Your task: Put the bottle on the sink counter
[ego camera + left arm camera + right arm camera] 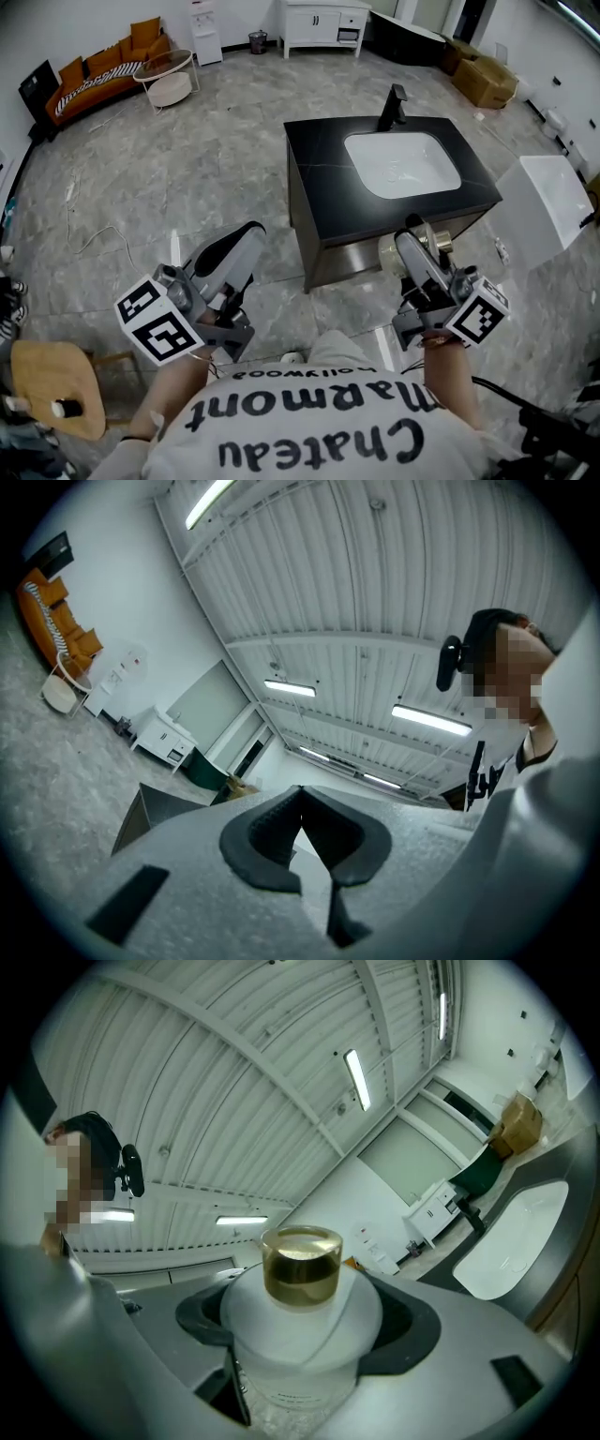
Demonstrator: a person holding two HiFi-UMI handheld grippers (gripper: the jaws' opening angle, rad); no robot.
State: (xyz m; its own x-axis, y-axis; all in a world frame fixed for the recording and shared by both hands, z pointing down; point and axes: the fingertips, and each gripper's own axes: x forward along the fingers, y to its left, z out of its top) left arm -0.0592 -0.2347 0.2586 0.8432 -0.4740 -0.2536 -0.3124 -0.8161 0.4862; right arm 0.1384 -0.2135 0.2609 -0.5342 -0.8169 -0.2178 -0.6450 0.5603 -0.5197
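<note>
Closest to the camera, the person's shirt [319, 436] is filling the bottom of the head view, and both grippers are reaching out beyond it. The right gripper [412, 248] is grasping the bottle [302, 1326]: its fingers [202, 1321] are pressing on both sides of the white body, and the gold cap [301, 1265] is standing out past them. The left gripper [242, 242] is carrying nothing, and its fingers [258, 841] are clenched tip to tip.

So the pick-up part is looking done. The bottle is hanging in the air in front of the counter [323, 150], near its front edge but, as far as I can judge from this steep view, not over it yet. What is remaining is bringing it above the bare black top beside the basin [403, 164], lowering it upright and letting go.
</note>
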